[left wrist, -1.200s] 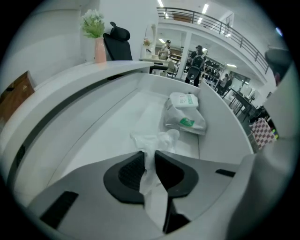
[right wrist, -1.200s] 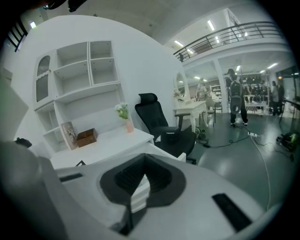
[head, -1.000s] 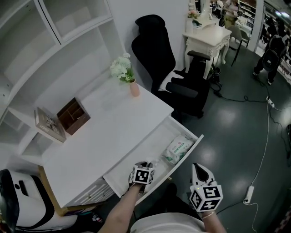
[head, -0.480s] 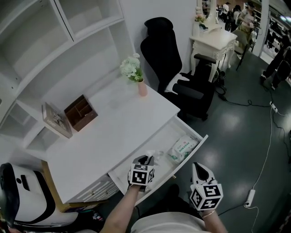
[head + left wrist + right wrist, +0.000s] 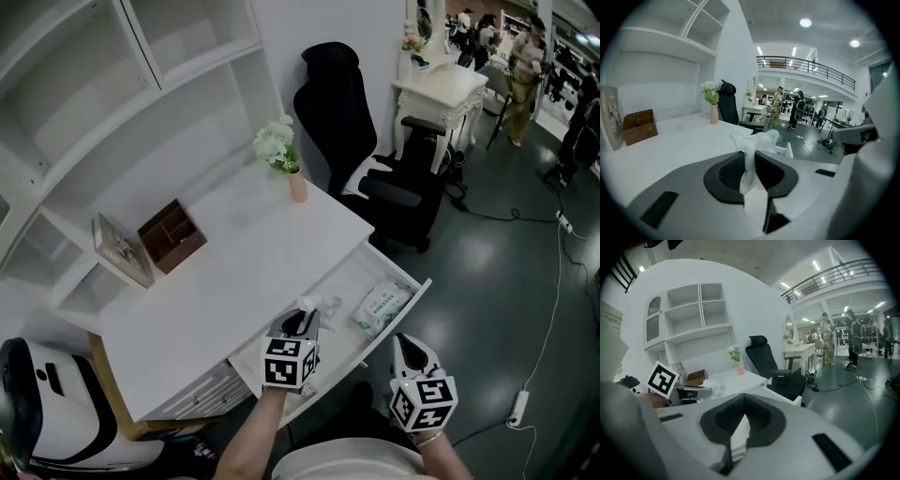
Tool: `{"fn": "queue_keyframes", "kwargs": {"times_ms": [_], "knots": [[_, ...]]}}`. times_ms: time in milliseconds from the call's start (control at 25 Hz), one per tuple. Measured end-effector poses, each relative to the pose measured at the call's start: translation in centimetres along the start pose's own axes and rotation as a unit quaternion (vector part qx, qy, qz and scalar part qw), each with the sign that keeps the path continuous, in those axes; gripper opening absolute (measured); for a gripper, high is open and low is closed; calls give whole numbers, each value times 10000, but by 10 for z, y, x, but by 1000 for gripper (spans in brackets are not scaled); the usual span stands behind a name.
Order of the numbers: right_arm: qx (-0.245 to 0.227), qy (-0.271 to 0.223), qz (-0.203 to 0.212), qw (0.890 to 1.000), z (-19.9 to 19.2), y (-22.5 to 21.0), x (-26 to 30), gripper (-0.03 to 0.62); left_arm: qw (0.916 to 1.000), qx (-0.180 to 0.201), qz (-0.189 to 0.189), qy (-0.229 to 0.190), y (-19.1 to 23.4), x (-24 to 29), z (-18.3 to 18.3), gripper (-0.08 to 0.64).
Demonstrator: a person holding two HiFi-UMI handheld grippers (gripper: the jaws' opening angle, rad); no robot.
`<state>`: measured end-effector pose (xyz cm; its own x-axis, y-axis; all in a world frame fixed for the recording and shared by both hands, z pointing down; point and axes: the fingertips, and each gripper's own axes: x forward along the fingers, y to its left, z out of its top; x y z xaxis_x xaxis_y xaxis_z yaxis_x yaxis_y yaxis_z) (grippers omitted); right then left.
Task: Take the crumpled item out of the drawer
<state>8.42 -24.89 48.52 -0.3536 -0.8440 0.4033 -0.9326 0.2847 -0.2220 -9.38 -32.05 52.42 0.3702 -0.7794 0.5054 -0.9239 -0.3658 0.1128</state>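
Observation:
The crumpled item (image 5: 307,304), a thin white wad, is pinched between the jaws of my left gripper (image 5: 300,323), which is shut on it. It hangs just above the left part of the open white drawer (image 5: 409,277), at the desk's front edge. In the left gripper view the crumpled item (image 5: 755,142) sticks up past the black pads (image 5: 729,171). In the right gripper view it (image 5: 715,386) shows beside the left gripper's marker cube (image 5: 662,377). My right gripper (image 5: 411,347) is held in front of the drawer, shut and empty, and appears again in its own view (image 5: 744,401).
A green-and-white packet of wipes (image 5: 380,305) lies in the drawer's right part. On the white desk (image 5: 244,253) stand a pink vase of flowers (image 5: 286,159), a brown organiser (image 5: 172,234) and a picture frame (image 5: 120,251). A black office chair (image 5: 366,141) is at the desk's right end.
My left gripper has lifted up out of the drawer with the crumpled item in its jaws. The right gripper has stayed in place.

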Motion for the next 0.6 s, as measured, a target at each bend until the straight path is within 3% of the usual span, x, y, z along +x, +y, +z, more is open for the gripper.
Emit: {"fn": "queue_keyframes", "kwargs": {"times_ms": [600], "knots": [[-124, -145, 137, 9997, 9, 14, -3, 2, 9955, -59, 164, -926, 0, -73, 47, 61]]}}
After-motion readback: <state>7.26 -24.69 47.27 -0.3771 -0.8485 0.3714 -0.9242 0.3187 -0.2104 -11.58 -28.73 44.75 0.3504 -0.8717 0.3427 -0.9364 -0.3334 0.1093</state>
